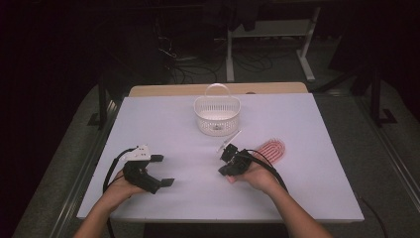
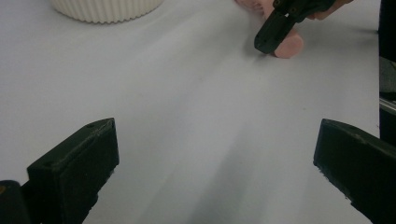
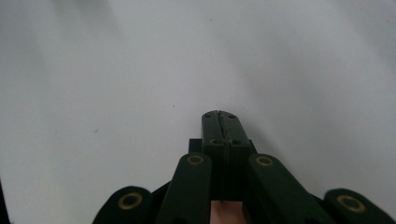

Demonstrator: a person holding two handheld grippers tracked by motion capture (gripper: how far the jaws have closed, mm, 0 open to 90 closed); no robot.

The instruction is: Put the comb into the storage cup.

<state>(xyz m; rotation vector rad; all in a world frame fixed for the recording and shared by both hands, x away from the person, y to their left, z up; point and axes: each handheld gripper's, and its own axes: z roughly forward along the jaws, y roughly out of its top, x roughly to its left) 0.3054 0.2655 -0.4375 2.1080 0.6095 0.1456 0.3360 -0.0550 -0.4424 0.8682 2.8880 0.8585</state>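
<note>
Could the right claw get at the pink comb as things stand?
Probably yes: the right claw, shut and empty, sits just beside the pink comb, with bare table between; it must open first.

A white surface [image 1: 163,119] carries everything. Toward its far edge stands a white slotted basket [image 1: 217,117] with its handle upright. Just in front of it, to the right, lies a thin clear stick [image 1: 229,141], aslant. Right of that, a pink ribbed comb [image 1: 273,149] lies flat.
</note>
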